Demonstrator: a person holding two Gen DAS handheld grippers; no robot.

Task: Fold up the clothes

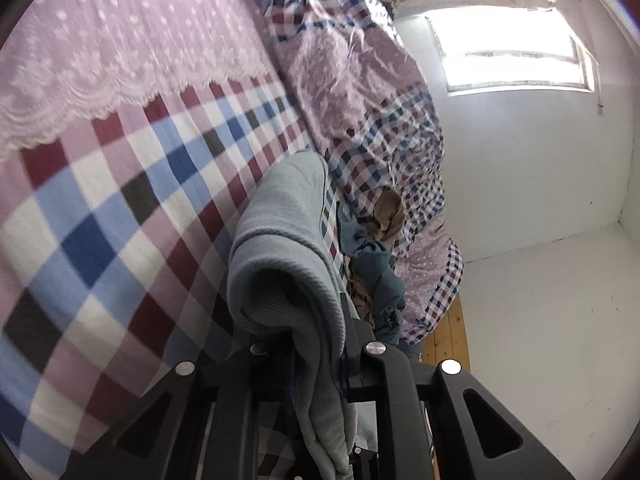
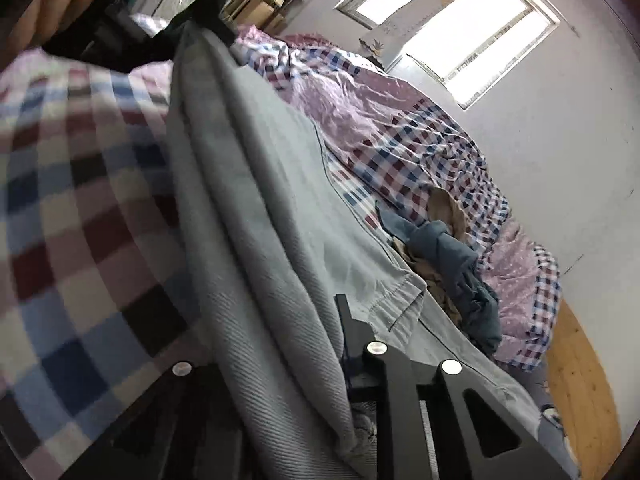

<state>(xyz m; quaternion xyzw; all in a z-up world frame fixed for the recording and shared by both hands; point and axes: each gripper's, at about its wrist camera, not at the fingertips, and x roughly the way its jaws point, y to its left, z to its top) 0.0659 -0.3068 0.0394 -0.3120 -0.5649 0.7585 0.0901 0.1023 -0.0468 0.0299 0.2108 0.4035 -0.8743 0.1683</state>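
We see our left gripper (image 1: 316, 344) closed on a light gray-blue knit garment (image 1: 288, 232). The cloth bunches between its black fingers and hangs down in front of the camera. The far end of the garment reaches out over the bed.

Our right gripper (image 2: 320, 344) is closed on the same garment (image 2: 256, 184). The cloth runs up from its fingers in long folds. At the top of the right wrist view the cloth meets the left gripper (image 2: 132, 36), with a person's hand (image 2: 48, 8) behind it.

Under the garment lies a checked bedsheet (image 1: 120, 208) in blue, red, white and pink. A pink lace cover (image 1: 120, 40) lies farther up the bed. A rumpled quilt (image 1: 360, 92) sits along the wall side. Next to it is a small pile of clothes (image 2: 452, 256), teal and tan. A bright window (image 1: 508, 52) is in the white wall behind, and a bit of wooden floor (image 2: 580, 368) shows past the bed.
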